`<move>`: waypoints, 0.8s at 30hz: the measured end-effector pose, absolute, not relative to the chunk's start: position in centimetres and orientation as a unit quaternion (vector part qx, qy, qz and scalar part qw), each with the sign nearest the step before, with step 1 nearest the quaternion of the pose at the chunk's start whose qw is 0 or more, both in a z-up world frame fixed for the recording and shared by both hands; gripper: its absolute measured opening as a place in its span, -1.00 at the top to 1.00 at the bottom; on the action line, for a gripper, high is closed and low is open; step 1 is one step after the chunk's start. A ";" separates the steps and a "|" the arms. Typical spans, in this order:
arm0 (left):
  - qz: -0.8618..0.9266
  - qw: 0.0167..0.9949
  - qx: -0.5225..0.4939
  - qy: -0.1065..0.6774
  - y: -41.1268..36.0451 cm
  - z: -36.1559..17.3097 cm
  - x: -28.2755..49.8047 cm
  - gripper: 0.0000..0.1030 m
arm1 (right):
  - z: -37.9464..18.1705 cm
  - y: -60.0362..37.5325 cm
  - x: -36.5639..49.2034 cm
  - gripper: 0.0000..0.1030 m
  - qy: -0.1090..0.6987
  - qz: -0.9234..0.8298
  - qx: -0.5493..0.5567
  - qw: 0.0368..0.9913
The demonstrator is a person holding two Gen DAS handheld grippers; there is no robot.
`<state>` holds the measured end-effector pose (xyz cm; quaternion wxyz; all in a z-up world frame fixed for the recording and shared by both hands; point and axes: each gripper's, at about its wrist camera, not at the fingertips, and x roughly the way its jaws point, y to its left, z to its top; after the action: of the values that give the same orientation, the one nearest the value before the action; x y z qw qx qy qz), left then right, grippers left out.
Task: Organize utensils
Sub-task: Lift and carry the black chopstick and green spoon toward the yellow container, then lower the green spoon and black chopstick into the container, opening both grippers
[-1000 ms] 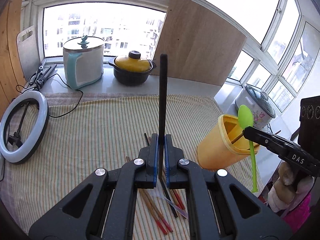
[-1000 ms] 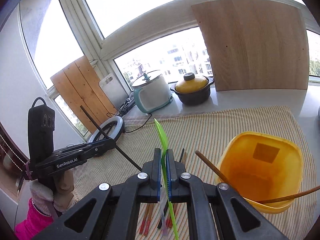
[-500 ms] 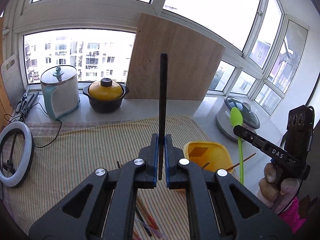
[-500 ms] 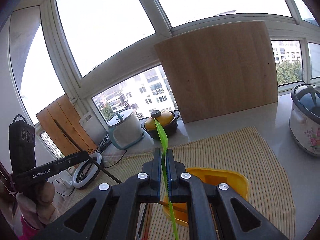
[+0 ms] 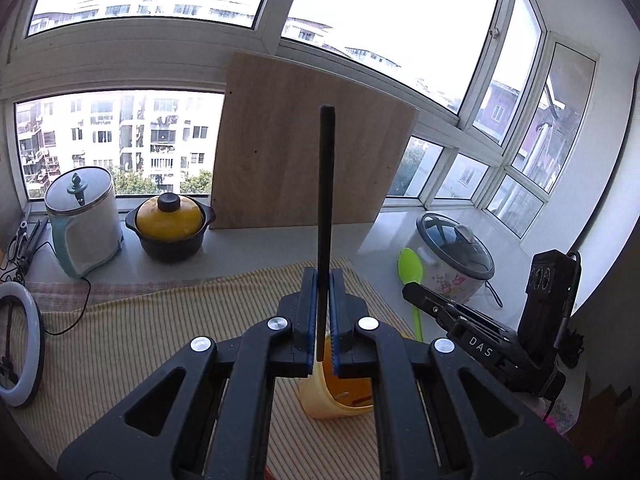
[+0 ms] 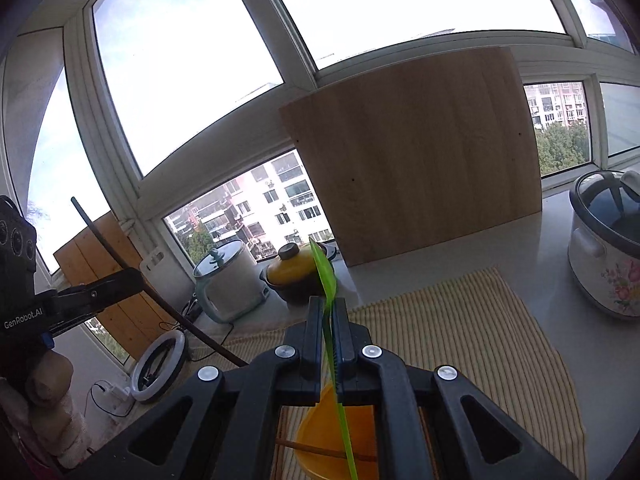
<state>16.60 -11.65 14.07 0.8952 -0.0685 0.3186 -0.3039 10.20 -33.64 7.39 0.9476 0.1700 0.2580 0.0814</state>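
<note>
Bright daylight through white-framed corner windows [image 5: 152,20]; apartment blocks outside; large pale wooden board [image 5: 304,160] leaning upright against the glass; grey stone sill [image 5: 280,244] beneath it; yellow striped cloth [image 5: 132,344] covering the counter.

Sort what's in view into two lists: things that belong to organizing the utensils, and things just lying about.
Part of the job:
black chopstick, clamped in the left gripper
green spoon, clamped in the right gripper
yellow holder, below both grippers

Just lying about:
yellow-lidded pot
white kettle
floral rice cooker
wooden board
ring light
</note>
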 end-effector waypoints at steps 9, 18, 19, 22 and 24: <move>-0.314 0.883 -0.054 0.343 -14.5 12.3 17.1 0.94 | 5.9 -34.2 11.1 0.96 0.264 0.056 0.174 0.947; -0.313 0.880 -0.051 0.353 -15.2 11.5 17.2 0.94 | 5.0 -33.3 11.8 0.96 0.265 0.037 0.145 0.952; -0.312 0.880 -0.050 0.354 -15.2 11.5 17.1 0.94 | 4.9 -33.3 11.8 0.96 0.267 0.037 0.146 0.952; -0.312 0.880 -0.049 0.355 -15.1 11.4 17.2 0.94 | 4.6 -33.3 11.7 0.96 0.274 0.043 0.150 0.949; -0.312 0.879 -0.049 0.358 -15.1 11.2 17.3 0.94 | 4.5 -33.4 11.3 0.96 0.277 0.047 0.154 0.947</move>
<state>17.30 -15.07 11.18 0.8788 -0.0487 0.3576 -0.3123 11.33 -33.43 4.51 0.9472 0.1542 0.2773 0.0471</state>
